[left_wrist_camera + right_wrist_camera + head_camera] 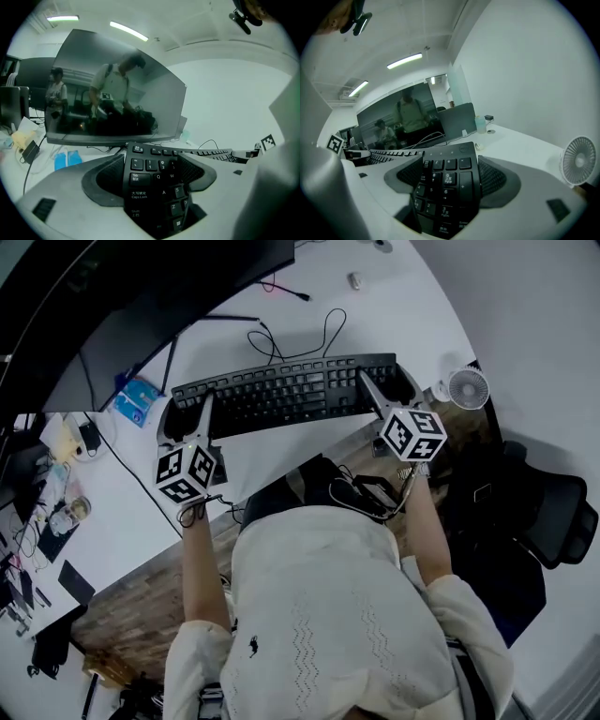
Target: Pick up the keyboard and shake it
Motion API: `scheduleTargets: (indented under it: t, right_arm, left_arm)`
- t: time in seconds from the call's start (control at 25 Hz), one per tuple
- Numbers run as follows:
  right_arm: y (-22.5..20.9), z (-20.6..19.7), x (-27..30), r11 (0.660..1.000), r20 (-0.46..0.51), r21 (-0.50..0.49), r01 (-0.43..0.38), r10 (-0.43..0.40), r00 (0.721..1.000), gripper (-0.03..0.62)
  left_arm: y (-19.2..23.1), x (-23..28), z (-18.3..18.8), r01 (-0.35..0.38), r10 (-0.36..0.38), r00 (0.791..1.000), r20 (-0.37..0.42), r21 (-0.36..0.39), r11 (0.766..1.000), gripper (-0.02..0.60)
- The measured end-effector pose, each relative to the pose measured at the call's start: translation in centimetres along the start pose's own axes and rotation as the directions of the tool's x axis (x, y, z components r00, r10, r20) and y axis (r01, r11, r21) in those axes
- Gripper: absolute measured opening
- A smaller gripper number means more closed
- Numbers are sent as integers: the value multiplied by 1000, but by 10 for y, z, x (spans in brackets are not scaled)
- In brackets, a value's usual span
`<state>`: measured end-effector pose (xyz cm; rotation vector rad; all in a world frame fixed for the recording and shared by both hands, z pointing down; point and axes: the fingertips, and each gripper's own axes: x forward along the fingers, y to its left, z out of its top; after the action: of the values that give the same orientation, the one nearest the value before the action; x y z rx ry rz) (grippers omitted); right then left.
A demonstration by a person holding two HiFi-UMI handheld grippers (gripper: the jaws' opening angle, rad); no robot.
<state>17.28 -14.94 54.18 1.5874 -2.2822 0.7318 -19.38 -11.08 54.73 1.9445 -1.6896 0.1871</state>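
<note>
The left tool [190, 416], at 10 o'clock in the head view, is clamped on the Caps Lock end of the black keyboard [281, 390]. The right tool [388, 388], at 2 o'clock, grips the keyboard's number-pad end. The keyboard spans the white bench [281, 460] between them, near its front edge. Farther off, a small fan [467, 388] stands at 2 o'clock and a dark monitor [141, 306] at 11 o'clock.
</note>
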Motion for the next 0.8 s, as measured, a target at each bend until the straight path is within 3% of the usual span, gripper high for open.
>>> scheduleTargets:
  t: [0.52,0.8]
  right_arm:
    - [27,75,-29,996,171,-75,-39,52,984,353]
    - [43,117,-31,990,248,-125,-59,89,965,353]
  left_arm:
    - [-17,-37,71,7,-13,986,164,38,999,328]
    - [-19,-48,108,0,-13,967,255,51,999,328]
